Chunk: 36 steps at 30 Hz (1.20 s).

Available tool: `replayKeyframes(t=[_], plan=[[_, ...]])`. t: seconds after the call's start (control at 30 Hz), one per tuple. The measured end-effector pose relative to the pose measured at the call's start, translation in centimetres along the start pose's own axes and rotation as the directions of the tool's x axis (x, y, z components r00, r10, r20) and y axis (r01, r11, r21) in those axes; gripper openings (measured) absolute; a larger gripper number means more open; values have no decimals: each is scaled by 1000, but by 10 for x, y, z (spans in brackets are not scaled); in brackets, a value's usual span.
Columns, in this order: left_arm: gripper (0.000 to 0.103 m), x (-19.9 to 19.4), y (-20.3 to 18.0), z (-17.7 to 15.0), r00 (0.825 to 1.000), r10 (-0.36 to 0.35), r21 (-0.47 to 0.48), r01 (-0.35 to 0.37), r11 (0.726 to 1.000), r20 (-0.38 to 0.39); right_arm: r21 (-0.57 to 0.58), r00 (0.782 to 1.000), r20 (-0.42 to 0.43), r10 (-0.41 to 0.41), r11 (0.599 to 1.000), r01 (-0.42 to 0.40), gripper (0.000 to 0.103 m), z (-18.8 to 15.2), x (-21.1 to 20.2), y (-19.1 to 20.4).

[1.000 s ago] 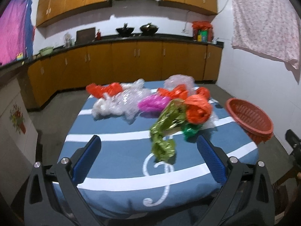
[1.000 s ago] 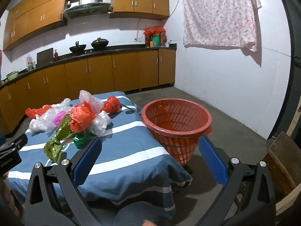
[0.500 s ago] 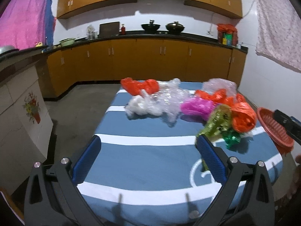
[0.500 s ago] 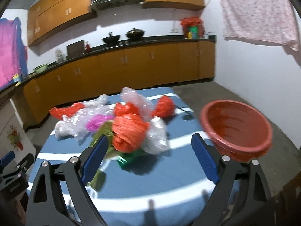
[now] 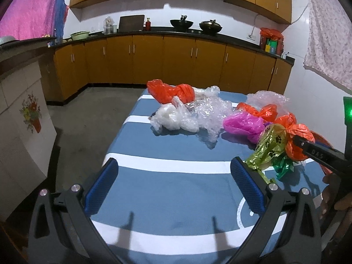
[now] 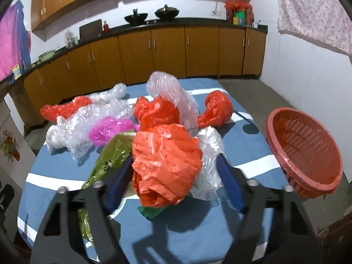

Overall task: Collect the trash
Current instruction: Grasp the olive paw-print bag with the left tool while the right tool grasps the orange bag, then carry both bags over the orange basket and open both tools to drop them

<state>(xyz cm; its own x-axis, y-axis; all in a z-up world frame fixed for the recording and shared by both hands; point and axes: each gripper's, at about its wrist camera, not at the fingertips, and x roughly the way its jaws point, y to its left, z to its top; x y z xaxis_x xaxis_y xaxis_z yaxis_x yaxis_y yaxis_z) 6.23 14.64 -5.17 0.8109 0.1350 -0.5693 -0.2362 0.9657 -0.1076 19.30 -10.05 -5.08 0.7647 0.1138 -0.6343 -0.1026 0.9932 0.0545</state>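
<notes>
- The right gripper (image 6: 173, 182) has swung from the basket (image 6: 308, 154) to the orange bag (image 6: 167, 162) on the table (image 6: 198, 231), jaws just closing around it, grip not yet firm.
- The left gripper (image 5: 173, 189) hangs released, empty.

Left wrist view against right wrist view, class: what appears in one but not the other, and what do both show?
Only the left wrist view shows the left gripper, open over bare blue cloth. Only the right wrist view shows the red basket whole, and the right gripper, its jaws just closing around the orange bag. Both show the pink bag, bubble wrap and kitchen cabinets.
</notes>
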Motion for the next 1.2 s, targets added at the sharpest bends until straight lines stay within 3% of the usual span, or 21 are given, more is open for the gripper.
replayKeyframes(t=[0.03,0.17,0.4,0.6,0.7,0.77,0.9,1.0,1.07,1.1,1.2], plan=[[99,2,-1,1,1000,-9,2,9,1000,-3,-2,1000,-4,7,1000,-7,53,-1,1,0],[99,11,-11,2,999,-50,14,50,999,-16,-24,1000,20,18,1000,-17,42,-1,-4,2],[99,27,-43,5,991,-119,65,122,990,-54,-3,994,107,35,999,-35,40,8,-30,-8],[98,48,-79,6,977,-180,104,192,976,-111,22,989,148,-9,1000,6,40,6,-50,-28],[90,66,-100,2,972,-177,153,201,967,-157,35,987,154,-42,999,37,40,2,-58,-42],[79,80,-109,-2,966,-166,180,203,963,-199,46,986,157,-60,998,53,40,0,-63,-52],[68,104,-117,-9,945,-169,161,220,962,-281,73,984,157,-88,994,77,40,-2,-69,-70],[56,112,-117,-10,937,-178,138,227,964,-300,82,983,154,-98,993,87,40,-4,-70,-79],[37,116,-116,-10,930,-186,125,236,964,-316,89,983,151,-104,992,91,40,-7,-69,-83],[32,116,-114,-10,927,-189,121,239,964,-322,92,983,150,-105,991,92,40,-8,-69,-85],[27,113,-112,-7,930,-194,117,240,964,-311,105,983,147,-108,990,93,40,-11,-69,-91]])
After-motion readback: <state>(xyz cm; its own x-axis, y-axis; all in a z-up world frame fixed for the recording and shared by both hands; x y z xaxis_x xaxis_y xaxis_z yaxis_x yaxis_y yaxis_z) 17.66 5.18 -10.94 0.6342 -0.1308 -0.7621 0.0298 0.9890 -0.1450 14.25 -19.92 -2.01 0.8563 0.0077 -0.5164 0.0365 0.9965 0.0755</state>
